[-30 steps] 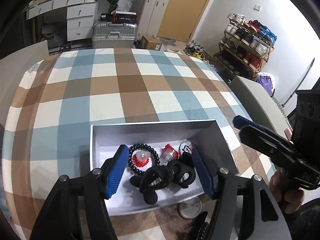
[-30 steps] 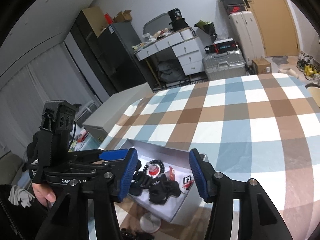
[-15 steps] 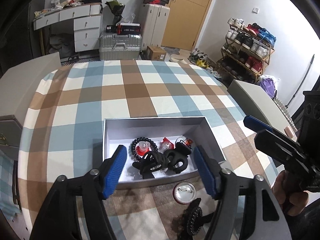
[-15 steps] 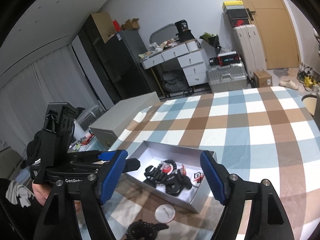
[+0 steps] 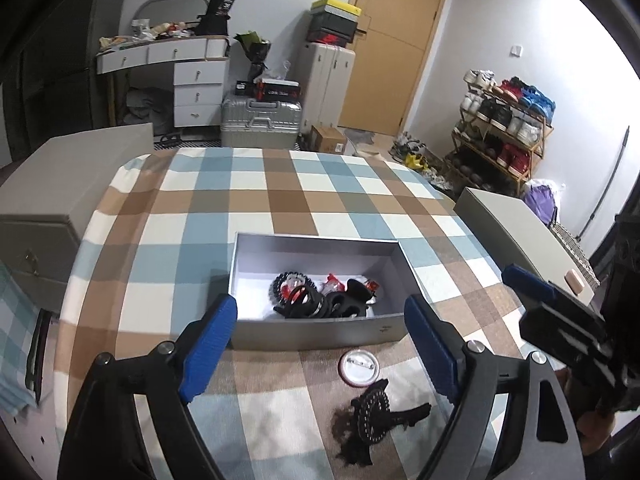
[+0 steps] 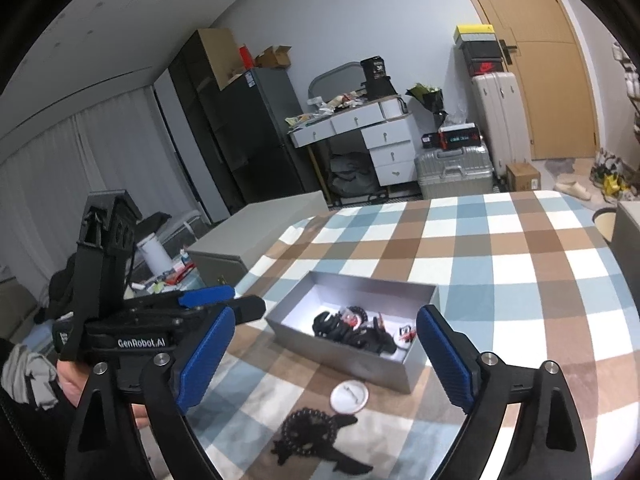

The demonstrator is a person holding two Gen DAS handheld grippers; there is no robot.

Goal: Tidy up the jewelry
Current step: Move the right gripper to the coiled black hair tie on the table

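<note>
Left wrist view: looking down at a checked table [image 5: 280, 200] with a grey box [image 5: 320, 330] sitting at centre. Left gripper [image 5: 320, 344] framing the box's near wall, blue pads [image 5: 208, 346] standing wide apart at 8 and 4 o'clock, gripping nothing; jaws having just been opening, with only the box wall and bare cloth showing between them. Lying tangled inside the box: a beaded bracelet [image 5: 290, 286], black hair clips [image 5: 340, 304] and red-and-clear pieces [image 5: 332, 280], too jumbled to be telling apart one from another. Resting outside the box, at 6 o'clock of it, a round badge [image 5: 359, 368] lying back-up, and beyond that, toward the lens, a black bead string [image 5: 374, 412] lying over a dark flat piece, hard to be making out. Right gripper showing only in part at 3 o'clock, cut off by the frame edge.

Right wrist view: same box [image 6: 340, 350] seen at an angle, sitting between the spread blue pads [image 6: 204, 360] of the right gripper [image 6: 324, 360]. Jaws standing wide, clamping nothing, having just been opening. Box contents reading as a dark heap with red and white specks. Badge [image 6: 349, 397] lying just at 6 o'clock of the box; bead string [image 6: 308, 430] lying at 7 o'clock of the badge, its dark underlayer running partly out of sight behind the gripper frame. Left gripper [image 6: 224, 304] poking in at 9 o'clock, held by a hand [image 6: 74, 384] mostly hidden behind it.
</note>
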